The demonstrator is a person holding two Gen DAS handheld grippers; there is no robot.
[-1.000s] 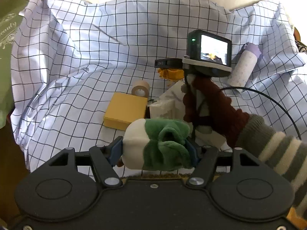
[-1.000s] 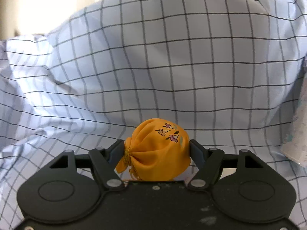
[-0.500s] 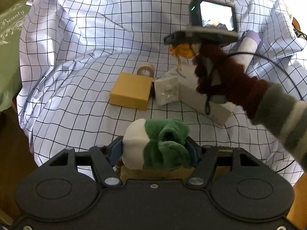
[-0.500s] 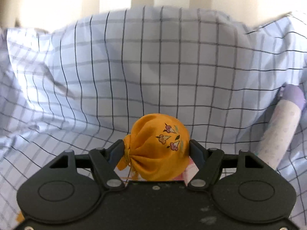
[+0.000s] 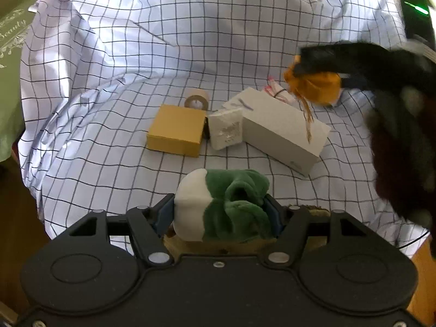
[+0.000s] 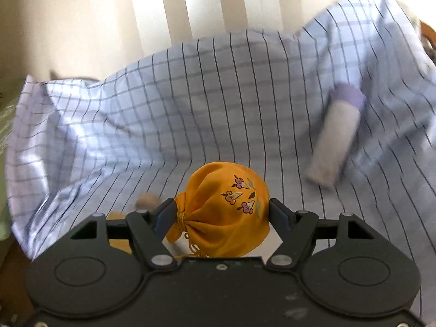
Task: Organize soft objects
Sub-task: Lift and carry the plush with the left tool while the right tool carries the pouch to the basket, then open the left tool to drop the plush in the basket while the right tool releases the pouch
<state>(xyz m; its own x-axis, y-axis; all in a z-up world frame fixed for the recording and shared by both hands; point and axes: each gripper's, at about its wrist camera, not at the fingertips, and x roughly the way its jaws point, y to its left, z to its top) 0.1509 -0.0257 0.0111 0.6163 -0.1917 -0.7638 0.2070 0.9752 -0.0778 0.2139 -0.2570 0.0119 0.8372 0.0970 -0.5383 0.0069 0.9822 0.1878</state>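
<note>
Both soft things are lifted off the surface but not yet put anywhere. The left gripper (image 5: 222, 212) pinches a green-and-white plush sock roll (image 5: 220, 205) over the near edge of the blue checked cloth (image 5: 109, 81). The right gripper (image 6: 222, 212) clamps an orange embroidered drawstring pouch (image 6: 222, 212) above the cloth's right side. A mustard cardboard box (image 5: 175, 130), a white carton (image 5: 283, 133) and a lilac-capped tube (image 6: 336, 136) remain. Pale curtains hang behind.
</note>
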